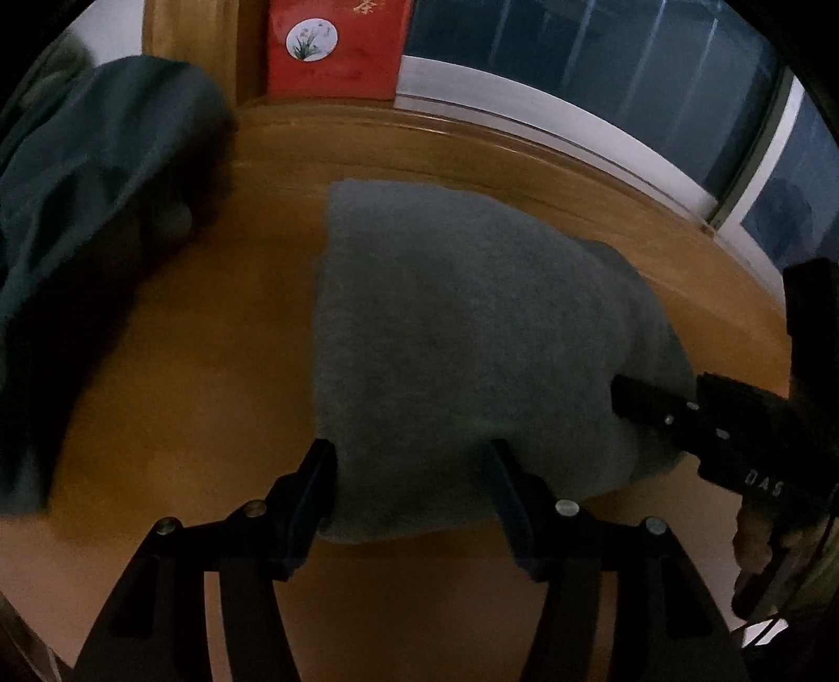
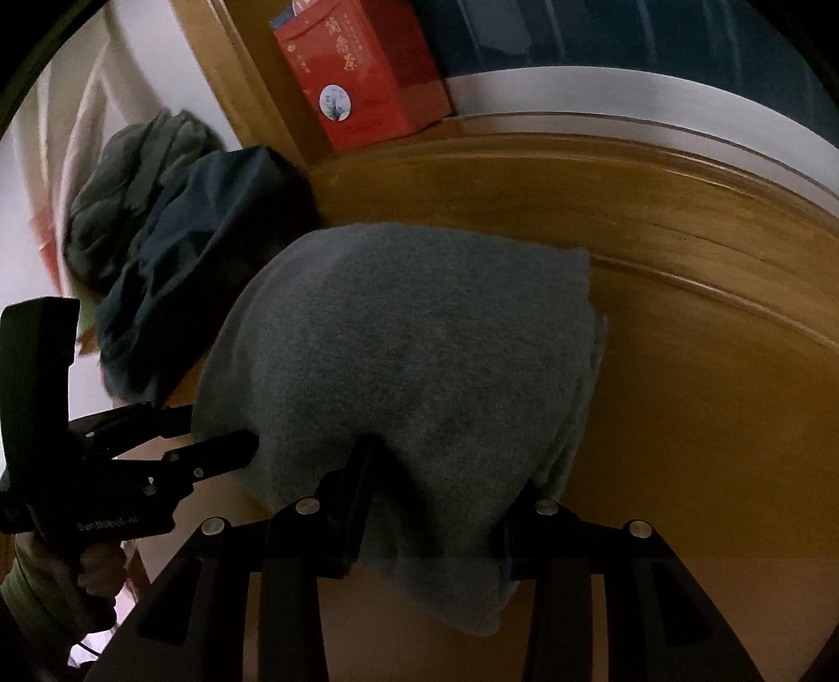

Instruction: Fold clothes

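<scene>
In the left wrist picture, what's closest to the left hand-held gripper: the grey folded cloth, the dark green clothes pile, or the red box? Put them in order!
1. The grey folded cloth, right between the fingers of the left hand-held gripper.
2. The dark green clothes pile, off to the left on the wooden table.
3. The red box, standing at the table's far edge.

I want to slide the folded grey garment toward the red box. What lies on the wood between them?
Nothing: bare wooden table runs from the grey garment to the red box, clearest in the left wrist view.
</scene>
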Demonstrator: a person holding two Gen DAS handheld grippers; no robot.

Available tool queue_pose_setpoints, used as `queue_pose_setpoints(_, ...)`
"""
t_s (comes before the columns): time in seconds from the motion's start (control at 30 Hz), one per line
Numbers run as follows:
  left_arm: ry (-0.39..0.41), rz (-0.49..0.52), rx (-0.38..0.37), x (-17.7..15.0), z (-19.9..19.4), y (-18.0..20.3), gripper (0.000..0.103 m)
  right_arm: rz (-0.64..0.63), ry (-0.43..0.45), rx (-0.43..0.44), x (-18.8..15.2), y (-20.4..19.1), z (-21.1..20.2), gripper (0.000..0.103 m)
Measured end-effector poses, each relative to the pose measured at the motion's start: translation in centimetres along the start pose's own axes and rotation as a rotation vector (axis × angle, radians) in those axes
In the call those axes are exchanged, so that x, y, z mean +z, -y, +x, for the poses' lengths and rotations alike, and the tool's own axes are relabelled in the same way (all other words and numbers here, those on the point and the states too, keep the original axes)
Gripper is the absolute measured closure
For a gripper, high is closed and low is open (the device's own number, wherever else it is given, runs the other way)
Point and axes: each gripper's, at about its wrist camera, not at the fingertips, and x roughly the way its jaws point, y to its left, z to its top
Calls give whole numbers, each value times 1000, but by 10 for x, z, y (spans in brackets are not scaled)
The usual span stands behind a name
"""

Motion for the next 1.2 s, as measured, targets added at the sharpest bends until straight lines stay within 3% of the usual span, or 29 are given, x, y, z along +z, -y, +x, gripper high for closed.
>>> queue_pose_setpoints(0.27, -31, 44, -54, 18, 0, -40, 46, 65, 34, -61, 13, -30, 18, 63)
queue_pose_setpoints(0.4, 45, 82, -94, 26, -31, -44, 46, 38, 68, -113, 14, -41, -1, 63)
queue_pose_setpoints(0.57, 138, 188, -131, 50, -55, -21, 46, 45, 119, -72, 24, -45, -30, 62)
queue_pose_setpoints(0.73, 124, 268, -68, 62, -20, 1, 46, 34, 102, -82, 53, -31, 4, 62)
queue_pose_setpoints(0.83, 80, 262, -24, 59, 7, 4, 46, 33, 84, -145, 54, -24, 16, 62)
queue_pose_setpoints(1.07, 83, 248, 12, 57, 13, 6, 37, 86, -15, -81, 11, -5, 23, 62)
queue_pose_setpoints(1.2, 82, 265, 28, 60, 18, 4, 35, 66, -29, -42, -2, -15, 25, 62)
